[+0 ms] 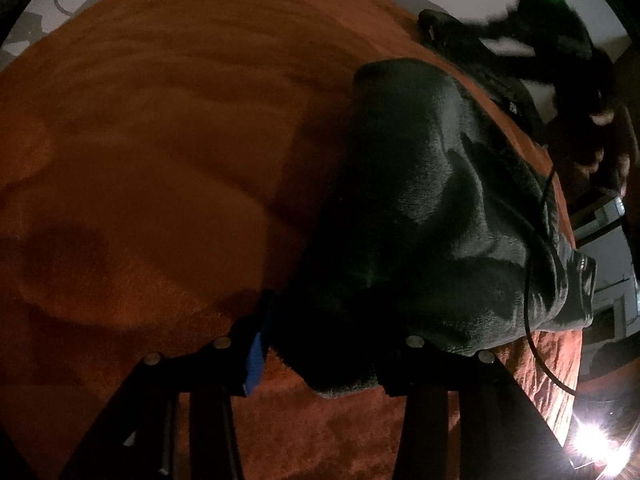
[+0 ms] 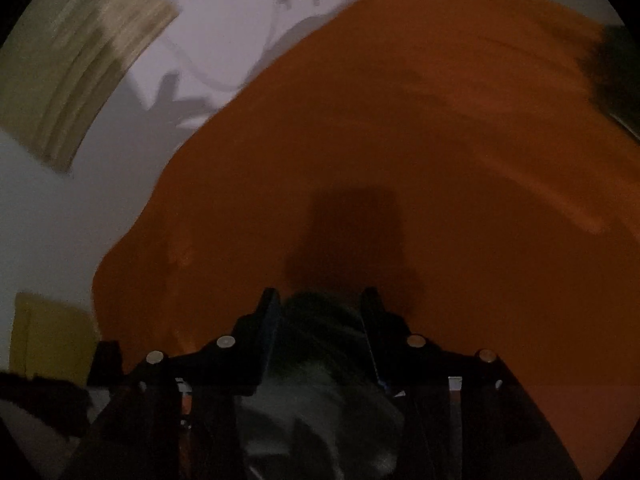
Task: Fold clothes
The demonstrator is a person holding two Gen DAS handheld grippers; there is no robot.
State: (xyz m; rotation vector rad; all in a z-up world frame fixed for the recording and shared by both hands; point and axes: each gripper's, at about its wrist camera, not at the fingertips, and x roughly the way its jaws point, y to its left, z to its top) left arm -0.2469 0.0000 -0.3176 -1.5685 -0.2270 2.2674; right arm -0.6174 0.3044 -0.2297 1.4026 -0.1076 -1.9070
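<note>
A dark grey fleece garment (image 1: pixel 432 208) lies bunched on an orange plush blanket (image 1: pixel 160 140). My left gripper (image 1: pixel 326 352) is shut on its near end, and the fabric fills the gap between the blue-padded finger (image 1: pixel 256 348) and the other finger. The garment runs up and right toward my right gripper (image 1: pixel 440 28), a black tool with a green light, held by a hand (image 1: pixel 600 152). The right wrist view is blurred. There my right gripper (image 2: pixel 320 316) holds a wad of the same grey garment (image 2: pixel 320 360) between its fingers, above the orange blanket (image 2: pixel 440 160).
A thin black cable (image 1: pixel 536 320) hangs across the garment's right side. A bright lamp glare (image 1: pixel 596 444) sits at the lower right. Beyond the blanket's left edge are pale floor, a tan slatted object (image 2: pixel 80 60) and a yellow object (image 2: pixel 52 332).
</note>
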